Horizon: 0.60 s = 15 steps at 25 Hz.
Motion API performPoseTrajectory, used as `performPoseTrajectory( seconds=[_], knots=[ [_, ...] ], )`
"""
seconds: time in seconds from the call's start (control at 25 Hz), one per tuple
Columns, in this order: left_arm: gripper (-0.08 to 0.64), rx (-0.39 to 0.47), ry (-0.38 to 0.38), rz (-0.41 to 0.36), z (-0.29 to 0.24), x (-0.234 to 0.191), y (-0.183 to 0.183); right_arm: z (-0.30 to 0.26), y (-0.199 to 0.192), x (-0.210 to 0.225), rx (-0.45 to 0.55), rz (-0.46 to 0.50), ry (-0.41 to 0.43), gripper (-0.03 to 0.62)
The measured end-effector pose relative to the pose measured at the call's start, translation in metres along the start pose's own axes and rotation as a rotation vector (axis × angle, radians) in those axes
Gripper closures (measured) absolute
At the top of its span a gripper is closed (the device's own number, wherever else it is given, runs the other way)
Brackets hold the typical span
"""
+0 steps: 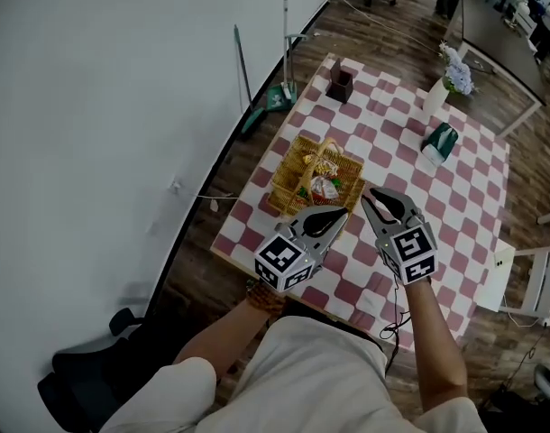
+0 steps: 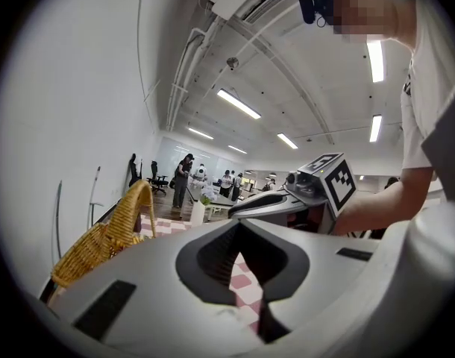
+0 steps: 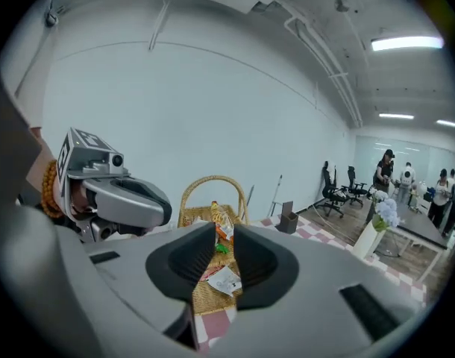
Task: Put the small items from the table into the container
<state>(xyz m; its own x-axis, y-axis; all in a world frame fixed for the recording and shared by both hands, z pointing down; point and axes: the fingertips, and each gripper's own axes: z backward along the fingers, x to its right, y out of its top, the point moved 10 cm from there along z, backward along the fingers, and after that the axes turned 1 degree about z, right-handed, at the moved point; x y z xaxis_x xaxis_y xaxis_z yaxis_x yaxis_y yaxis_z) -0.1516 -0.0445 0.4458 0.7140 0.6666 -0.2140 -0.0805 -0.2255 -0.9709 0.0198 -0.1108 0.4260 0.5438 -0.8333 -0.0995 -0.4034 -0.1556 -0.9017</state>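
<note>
A yellow wicker basket (image 1: 304, 165) with a hoop handle stands near the table's front left and holds several snack packets (image 1: 325, 188). My left gripper (image 1: 325, 221) hovers just in front of the basket. Its jaws are a little apart and nothing is between them; the checked cloth shows through the gap. My right gripper (image 1: 384, 208) hangs beside it on the right, open and empty. In the right gripper view the basket (image 3: 212, 189) and its packets (image 3: 221, 222) lie straight ahead between my jaws (image 3: 216, 263). The left gripper view shows the basket (image 2: 101, 245) at its left.
The table has a red and white checked cloth (image 1: 392, 165). A dark box (image 1: 340, 83) stands at the far left corner, a white vase of flowers (image 1: 444, 81) at the far right, and a green and white item (image 1: 438, 141) lies mid-right. Mops (image 1: 282, 84) lean against the wall. A white chair (image 1: 527, 282) is at the right.
</note>
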Motion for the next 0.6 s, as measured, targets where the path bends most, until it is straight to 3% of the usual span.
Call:
performPoseTrajectory(
  seconds=[0.32, 0.6],
  knots=[
    [0.532, 0.052, -0.105, -0.027, -0.012, 0.044, 0.032, 0.078, 0.009, -0.007, 0.151, -0.096, -0.08, 0.53],
    [0.532, 0.109, -0.215, -0.036, -0.019, 0.088, 0.054, 0.145, 0.021, -0.023, 0.242, -0.116, -0.175, 0.572]
  ],
)
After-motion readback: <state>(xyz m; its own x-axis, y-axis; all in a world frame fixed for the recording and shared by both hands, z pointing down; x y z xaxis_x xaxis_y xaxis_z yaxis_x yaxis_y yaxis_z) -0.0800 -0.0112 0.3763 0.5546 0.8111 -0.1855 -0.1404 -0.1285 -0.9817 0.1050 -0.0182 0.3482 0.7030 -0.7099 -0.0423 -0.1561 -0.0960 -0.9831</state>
